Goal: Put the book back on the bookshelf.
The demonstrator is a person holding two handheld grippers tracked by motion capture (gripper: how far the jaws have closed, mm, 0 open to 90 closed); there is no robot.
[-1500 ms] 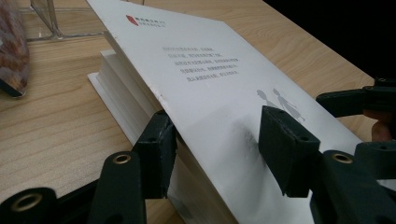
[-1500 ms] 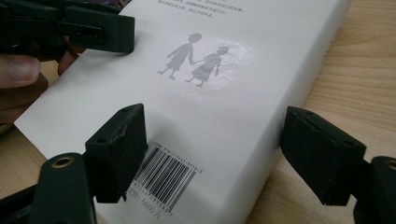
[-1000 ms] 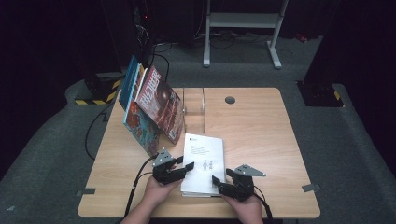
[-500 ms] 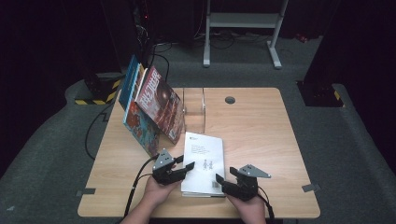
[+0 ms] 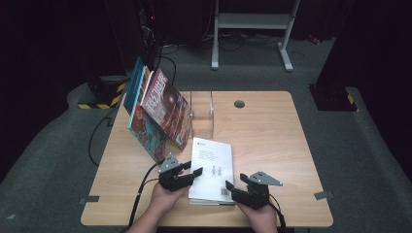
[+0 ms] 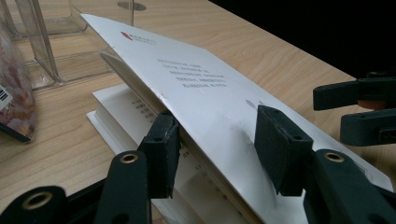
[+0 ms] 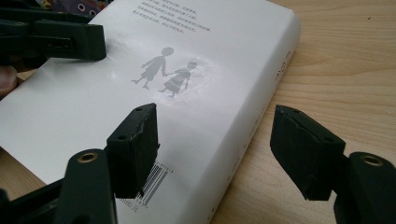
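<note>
A white book [image 5: 213,165] lies near the table's front edge, with two small figures printed on its cover [image 7: 170,74]. My left gripper [image 5: 193,173] is at the book's left edge and stands open. Its jaws straddle the raised cover [image 6: 201,88], one pad under it and one above, with a wide gap between them; the pages [image 6: 135,116] show beneath. At the book's near right corner my right gripper [image 5: 232,188] is open too. One of its pads sits over the barcode [image 7: 156,179] and the other over the table beside the spine [image 7: 266,112].
Several colourful books [image 5: 163,114] lean at the table's back left against a clear acrylic stand [image 5: 202,114]. A round grommet hole [image 5: 239,103] lies behind. The wooden table [image 5: 272,145] is bare on the right. Black cables trail off the left front.
My right gripper has drifted slightly to the right beside the book's corner. The left gripper and the book look much the same.
</note>
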